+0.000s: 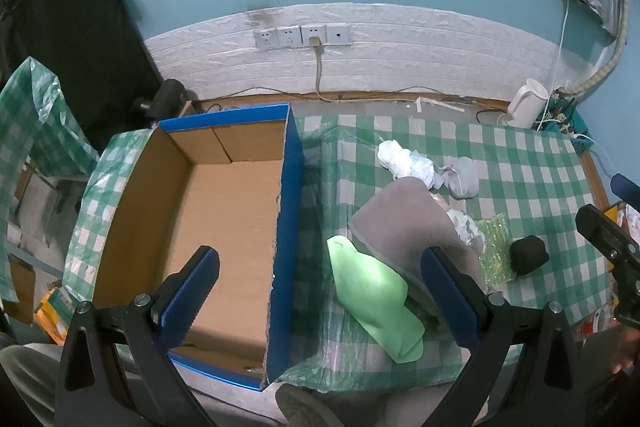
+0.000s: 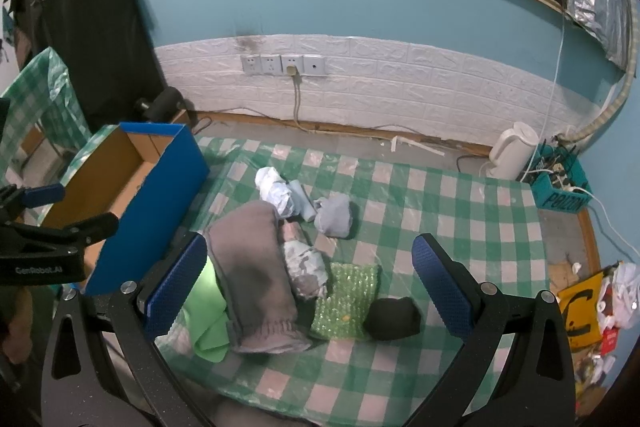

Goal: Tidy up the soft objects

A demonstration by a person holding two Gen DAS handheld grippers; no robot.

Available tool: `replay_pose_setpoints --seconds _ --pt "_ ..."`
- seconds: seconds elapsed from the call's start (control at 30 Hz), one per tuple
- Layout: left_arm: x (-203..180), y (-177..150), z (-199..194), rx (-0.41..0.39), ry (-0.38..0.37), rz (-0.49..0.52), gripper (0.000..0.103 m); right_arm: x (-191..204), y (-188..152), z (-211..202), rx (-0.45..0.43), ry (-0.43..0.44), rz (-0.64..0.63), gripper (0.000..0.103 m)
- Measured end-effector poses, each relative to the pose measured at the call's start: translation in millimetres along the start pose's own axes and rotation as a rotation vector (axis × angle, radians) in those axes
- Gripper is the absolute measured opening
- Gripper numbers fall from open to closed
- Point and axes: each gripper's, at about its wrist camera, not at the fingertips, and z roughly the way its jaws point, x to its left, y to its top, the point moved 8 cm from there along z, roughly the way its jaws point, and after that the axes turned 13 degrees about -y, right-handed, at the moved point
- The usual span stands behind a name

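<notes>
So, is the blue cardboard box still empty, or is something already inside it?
Empty. In the left wrist view the blue cardboard box shows only its bare brown floor; the soft things, like the green cloth, lie outside on the checked tablecloth.

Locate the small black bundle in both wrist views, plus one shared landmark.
Left wrist: black bundle at right of centre, right of the bubble wrap.
Right wrist: lower centre, between the open fingers, touching the bubble wrap's right edge.
Shared landmark: white kettle by the wall.
</notes>
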Motion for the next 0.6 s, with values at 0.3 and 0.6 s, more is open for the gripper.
replay_pose_setpoints --seconds 0.3,0.6 --pt "-5.8 -4.0 4.8 0.009 0.003 0.021 0.101 -5.0 -0.7 -0.9 0.003 -0.003 0.007 0.101" --pt "-6.7 -5.1 6.0 0.013 0.004 0.023 0.101 -5.6 -0.4 -0.9 0.004 -0.004 0.007 0.101"
